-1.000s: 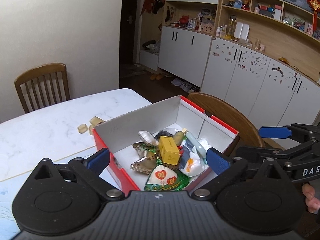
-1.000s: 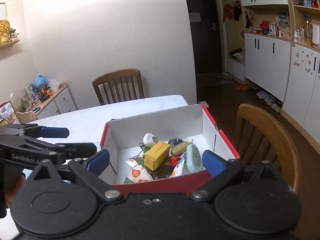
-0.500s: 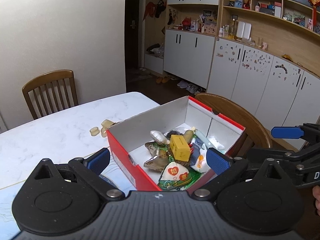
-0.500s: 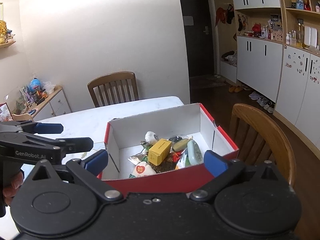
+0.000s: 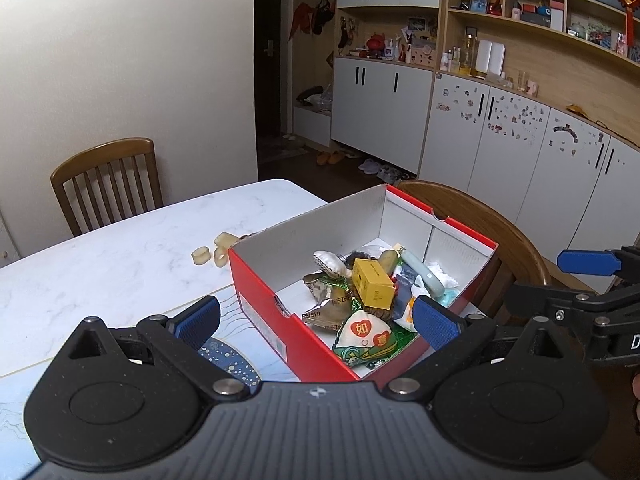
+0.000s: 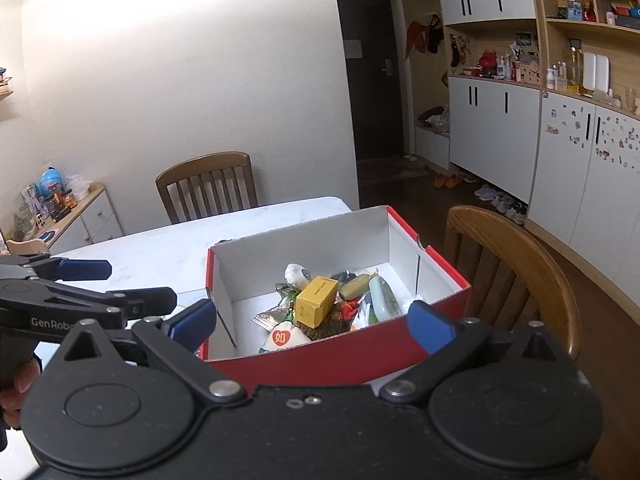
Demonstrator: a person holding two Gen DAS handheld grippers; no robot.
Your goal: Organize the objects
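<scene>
Only left wrist shows rings (image 5: pixel 212 254) beside box (image 5: pixel 280 320)

Both wrist views face red box (image 5: pixel 280 320) closely, above near edge

Our left gripper (image 5: pixel 316 318) is matte black plastic with a fine speckled grain. Its two angled fingers end in blue ribbed pads (image 5: pixel 434 322). Behind them sit two round black housings with shallow disc recesses, each joined by a silver pivot screw (image 5: pixel 226 387). The near body is dark grey with fine ridges and a small white mark at its centre.

Our right gripper (image 6: pixel 308 322) has the same build, with blue pads (image 6: pixel 426 328), silver screws and two small holes in the near black body.

White "GenRobo" lettering (image 6: pixel 50 323) runs along the side of the left tool. Bare skin of our left hand (image 6: pixel 16 384) shows at the left edge.
</scene>
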